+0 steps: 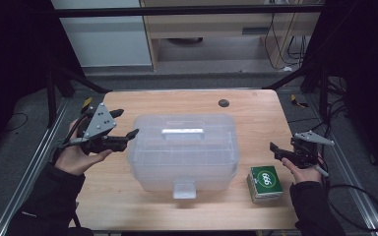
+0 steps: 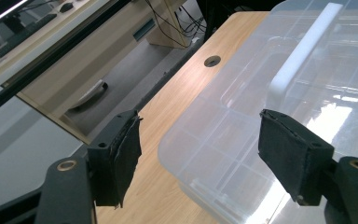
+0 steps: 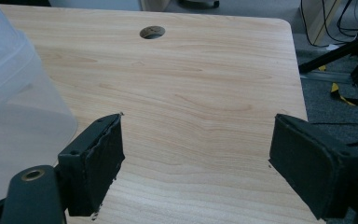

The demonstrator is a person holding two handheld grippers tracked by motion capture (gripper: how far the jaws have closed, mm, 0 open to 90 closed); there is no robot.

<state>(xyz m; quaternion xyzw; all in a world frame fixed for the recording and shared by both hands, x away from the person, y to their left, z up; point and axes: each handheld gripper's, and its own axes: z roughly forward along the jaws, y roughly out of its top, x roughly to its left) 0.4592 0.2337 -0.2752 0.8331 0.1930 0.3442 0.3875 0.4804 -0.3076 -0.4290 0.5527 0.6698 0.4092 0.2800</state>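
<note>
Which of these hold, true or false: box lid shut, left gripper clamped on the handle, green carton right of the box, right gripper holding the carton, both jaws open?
1. The clear storage box has its lid down. True.
2. The left gripper is clamped on the white handle. False: its jaws stand open at the box's left end, nothing between them.
3. The green carton sits on the table to the right of the box. True.
4. The right gripper holds the carton. False: it is apart from the carton, with bare tabletop between its jaws.
5. Both grippers are open. True.
</note>
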